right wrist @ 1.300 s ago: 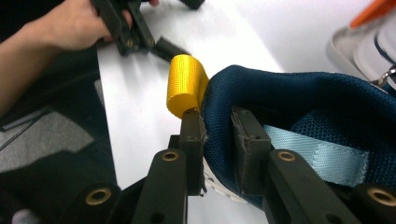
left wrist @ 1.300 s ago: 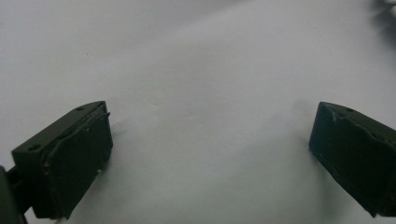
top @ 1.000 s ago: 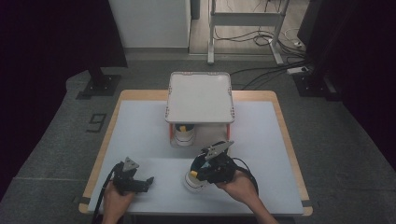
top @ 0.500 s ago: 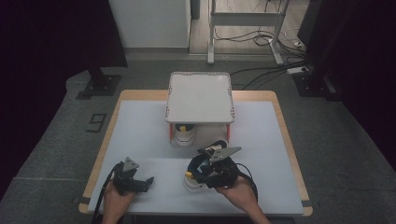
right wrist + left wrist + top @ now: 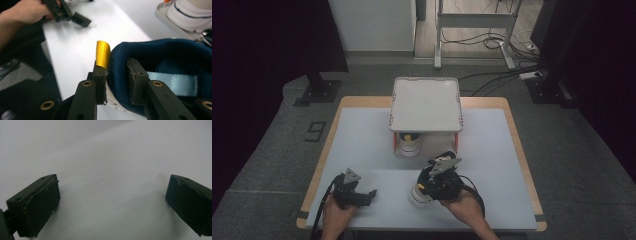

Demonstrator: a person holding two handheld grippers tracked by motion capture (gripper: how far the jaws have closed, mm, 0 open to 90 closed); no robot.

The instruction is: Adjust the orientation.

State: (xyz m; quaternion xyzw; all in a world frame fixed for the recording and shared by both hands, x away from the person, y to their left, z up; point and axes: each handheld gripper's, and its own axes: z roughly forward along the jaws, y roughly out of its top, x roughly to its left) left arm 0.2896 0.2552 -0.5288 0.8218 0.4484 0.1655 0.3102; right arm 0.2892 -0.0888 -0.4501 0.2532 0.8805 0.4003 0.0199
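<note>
A white-soled shoe [image 5: 416, 194] with a dark blue lining [image 5: 160, 55] and a yellow heel tab [image 5: 103, 53] lies on the white table near the front edge. My right gripper [image 5: 426, 186] is shut on its heel collar [image 5: 116, 75], one jaw outside by the tab and one inside. Its jaws have just been closing on that collar. My left gripper [image 5: 371, 194] rests at the front left, apart from the shoe. It is open over bare table [image 5: 112, 200], with nothing between its jaws.
A white shelf on red legs [image 5: 426, 104] stands at the middle back of the table [image 5: 362, 145]. A second white shoe [image 5: 409, 143] sits under it, seen in the right gripper view as a shoe [image 5: 190, 12] on a grey tray. The left hand's gripper [image 5: 80, 20] lies beyond.
The right gripper tipped and shifted slightly at the shoe's heel, then settled back on it. The left gripper has not moved.
</note>
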